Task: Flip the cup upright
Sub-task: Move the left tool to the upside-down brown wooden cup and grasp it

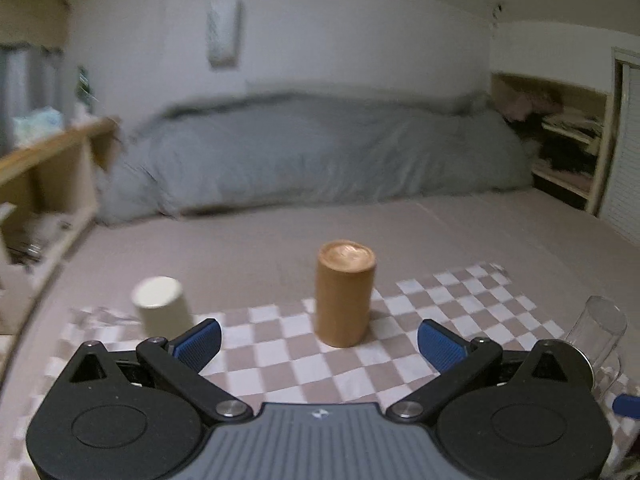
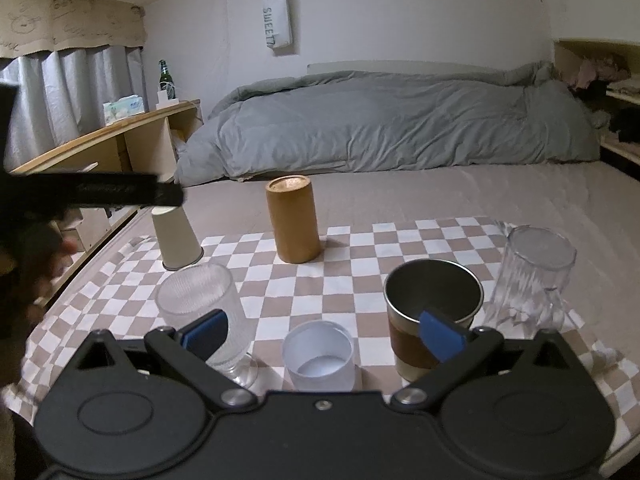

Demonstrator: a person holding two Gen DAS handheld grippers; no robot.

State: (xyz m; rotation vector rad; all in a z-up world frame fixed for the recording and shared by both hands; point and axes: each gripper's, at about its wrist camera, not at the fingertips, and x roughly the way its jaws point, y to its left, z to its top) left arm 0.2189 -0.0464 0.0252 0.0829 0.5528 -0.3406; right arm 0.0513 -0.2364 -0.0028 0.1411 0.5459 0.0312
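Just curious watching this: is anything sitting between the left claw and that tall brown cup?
No. In the left wrist view only bare checkered cloth lies between the open left gripper and the brown cup.

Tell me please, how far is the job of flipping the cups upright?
Looks done: the steel cup, the frosted white cup and the ribbed glass stand mouth up. In hand: nothing; the left gripper is open, facing the brown tumbler, and the right gripper is open too. Left: the brown tumbler, the paper cup and the clear glass mug stand mouth down.
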